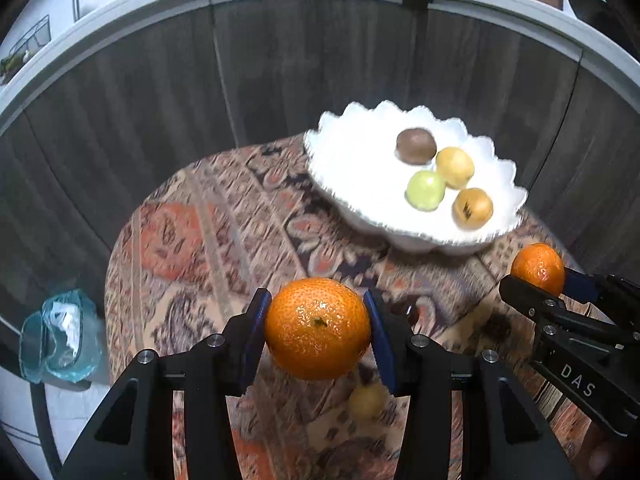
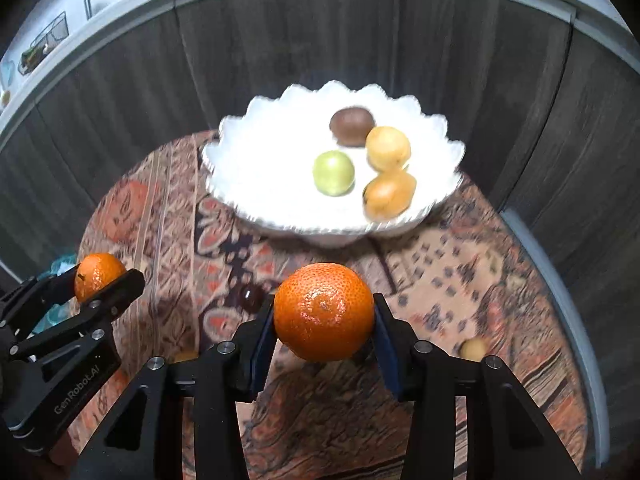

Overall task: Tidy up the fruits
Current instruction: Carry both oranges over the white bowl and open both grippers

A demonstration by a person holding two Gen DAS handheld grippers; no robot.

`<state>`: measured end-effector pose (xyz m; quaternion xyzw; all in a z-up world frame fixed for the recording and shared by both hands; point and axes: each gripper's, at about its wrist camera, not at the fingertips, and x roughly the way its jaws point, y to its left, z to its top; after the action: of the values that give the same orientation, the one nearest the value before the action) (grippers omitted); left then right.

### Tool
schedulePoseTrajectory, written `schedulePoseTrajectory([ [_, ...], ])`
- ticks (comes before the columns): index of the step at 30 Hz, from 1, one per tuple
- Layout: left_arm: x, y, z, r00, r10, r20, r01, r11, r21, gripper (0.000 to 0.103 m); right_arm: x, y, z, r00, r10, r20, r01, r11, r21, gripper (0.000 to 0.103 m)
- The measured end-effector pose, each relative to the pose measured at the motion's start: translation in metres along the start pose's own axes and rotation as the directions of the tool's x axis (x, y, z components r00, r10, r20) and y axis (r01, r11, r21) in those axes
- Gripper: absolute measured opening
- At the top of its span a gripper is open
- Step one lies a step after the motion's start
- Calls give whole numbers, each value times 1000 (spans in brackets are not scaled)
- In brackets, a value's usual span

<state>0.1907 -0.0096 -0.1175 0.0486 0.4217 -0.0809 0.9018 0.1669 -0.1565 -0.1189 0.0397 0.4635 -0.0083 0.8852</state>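
The left tongs (image 1: 317, 330) clamp one tangerine (image 1: 317, 328) between their blue pads, lifted clear of the patterned table (image 1: 192, 240). The right tongs (image 2: 324, 314) grip a second tangerine (image 2: 324, 312) the same way. Beyond both stands a white scalloped bowl (image 2: 256, 168) holding a kiwi (image 2: 352, 125), a green fruit (image 2: 333, 173) and two yellow-orange fruits; a small yellow fruit (image 2: 473, 349) lies on the table
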Motion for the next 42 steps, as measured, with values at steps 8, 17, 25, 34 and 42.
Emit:
schedulePoseTrajectory([
  [8,9,-6,56,998,-26,65,25,1000,13,47,-3,-9,42,998,-10,59,10,1000,-2,46],
  [17,40,-15,95,996,-45,82,39,997,71,47,13,-15,69,998,-6,54,6,1000,2,46],
  [25,74,-17,100,997,-56,45,52,996,77,47,35,-17,79,999,-9,33,8,1000,10,46],
  [34,101,-19,100,997,-70,13,68,994,84,47,58,-19,79,1000,-5,-9,5,1000,21,46],
  [42,110,-20,99,997,-81,-13,82,993,83,48,66,-19,80,999,11,-35,-10,999,30,46],
])
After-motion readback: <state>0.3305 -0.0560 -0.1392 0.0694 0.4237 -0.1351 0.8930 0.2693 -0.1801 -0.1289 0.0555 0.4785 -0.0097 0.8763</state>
